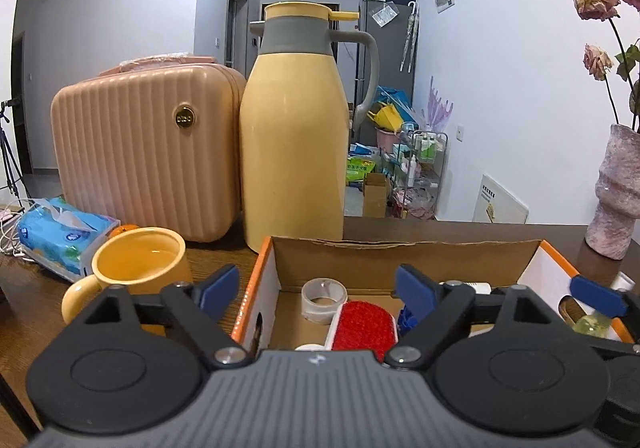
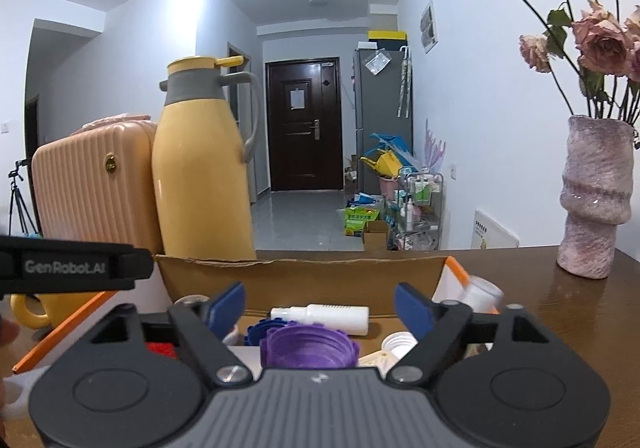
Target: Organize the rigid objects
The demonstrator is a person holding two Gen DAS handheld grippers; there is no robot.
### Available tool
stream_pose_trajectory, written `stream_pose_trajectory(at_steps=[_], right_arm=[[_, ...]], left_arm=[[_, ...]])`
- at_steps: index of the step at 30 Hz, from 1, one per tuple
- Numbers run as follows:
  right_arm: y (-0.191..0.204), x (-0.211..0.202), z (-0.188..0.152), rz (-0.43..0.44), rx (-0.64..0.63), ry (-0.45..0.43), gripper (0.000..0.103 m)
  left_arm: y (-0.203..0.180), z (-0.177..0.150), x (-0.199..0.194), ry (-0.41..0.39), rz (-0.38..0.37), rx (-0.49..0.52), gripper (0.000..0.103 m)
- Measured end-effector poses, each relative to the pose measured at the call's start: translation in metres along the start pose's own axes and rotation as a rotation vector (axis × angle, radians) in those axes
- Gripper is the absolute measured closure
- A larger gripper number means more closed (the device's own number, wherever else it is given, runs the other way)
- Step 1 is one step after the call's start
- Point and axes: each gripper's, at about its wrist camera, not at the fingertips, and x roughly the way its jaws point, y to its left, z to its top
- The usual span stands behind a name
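Low in both frames, the left gripper (image 1: pixel 316 288) and right gripper (image 2: pixel 320 306) hang apart and empty over the cardboard box (image 1: pixel 400 256), purple cap (image 2: pixel 310 348) dead ahead between the right's jaws.

Open cardboard box (image 1: pixel 404 248) of small rigid items on a wooden table.

Near its left wall a clear tape roll (image 1: pixel 323 298) lies beside a red-faced brush (image 1: pixel 362 326). Further right sit a purple ridged cap (image 2: pixel 310 346), a blue cap (image 2: pixel 260 330) behind it, a white cap (image 2: pixel 398 342), and a white bottle (image 2: pixel 320 318) lying on its side along the back wall.
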Motion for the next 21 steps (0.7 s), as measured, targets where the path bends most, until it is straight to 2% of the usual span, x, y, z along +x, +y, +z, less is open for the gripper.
stream_pose_trajectory(at_steps=[2, 4, 6, 21], right_arm=[[-0.0019, 0.0001, 0.0009, -0.011, 0.003, 0.001, 0.012], [-0.0035, 0.0005, 0.0009, -0.023, 0.003, 0.002, 0.002], [-0.0044, 0.0002, 0.0013, -0.035, 0.008, -0.003, 0.001], [-0.0095, -0.0066, 0.002, -0.048, 0.023, -0.004, 0.0]], left_arm=[[0.0002, 0.0006, -0.0002, -0.006, 0.01, -0.001, 0.002], [-0.0002, 0.001, -0.001, -0.014, 0.022, 0.005, 0.0], [-0.0006, 0.0013, -0.0013, -0.014, 0.024, 0.009, 0.0], [0.0031, 0.0012, -0.0065, -0.014, 0.021, 0.003, 0.0]])
